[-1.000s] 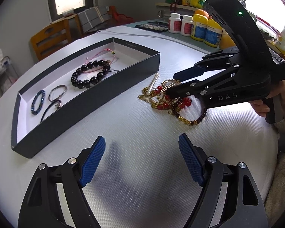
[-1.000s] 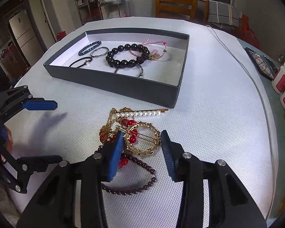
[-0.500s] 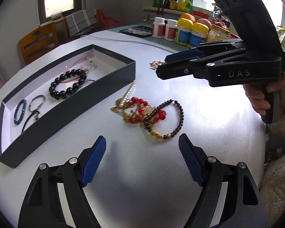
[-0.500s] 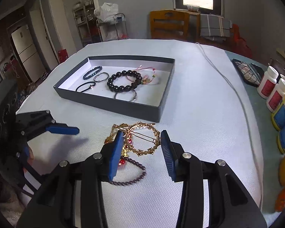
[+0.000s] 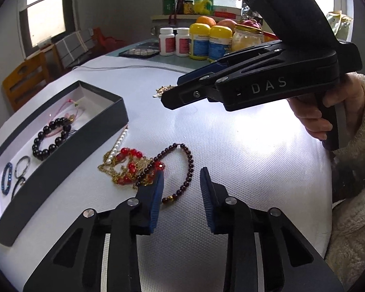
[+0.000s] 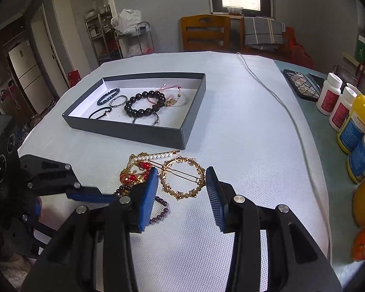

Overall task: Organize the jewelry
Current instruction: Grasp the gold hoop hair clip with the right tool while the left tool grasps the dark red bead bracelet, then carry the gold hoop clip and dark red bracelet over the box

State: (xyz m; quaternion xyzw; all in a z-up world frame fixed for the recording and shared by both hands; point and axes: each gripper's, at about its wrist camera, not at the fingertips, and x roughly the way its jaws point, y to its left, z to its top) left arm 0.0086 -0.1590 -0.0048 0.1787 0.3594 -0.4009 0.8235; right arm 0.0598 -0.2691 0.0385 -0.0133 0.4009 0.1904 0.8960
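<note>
1. The gold ring-shaped hair clip (image 6: 182,180) is grasped between the blue pads of the right hand-held gripper (image 6: 181,189), lifted clear of the desk (image 6: 243,126).
2. In the left wrist view the clip's gold tip pokes out past that gripper's fingertips, above the white cover.
3. On the desk below lies a tangle: a dark garnet bead bracelet (image 5: 185,170), red beads on a gold chain (image 5: 126,168) and a pearl hairpin (image 5: 119,143).
4. The left hand-held gripper (image 5: 181,189) hangs released over the bracelet; its jaws have just been closing, and part of the bracelet shows between them, unpressed.
5. Just beyond the tangle stands a dark tray (image 6: 192,121) holding a black bead bracelet (image 6: 143,104), a blue bead bracelet (image 6: 108,96) and thin bangles.
6. Bottles (image 6: 328,97) line the desk's edge.
</note>
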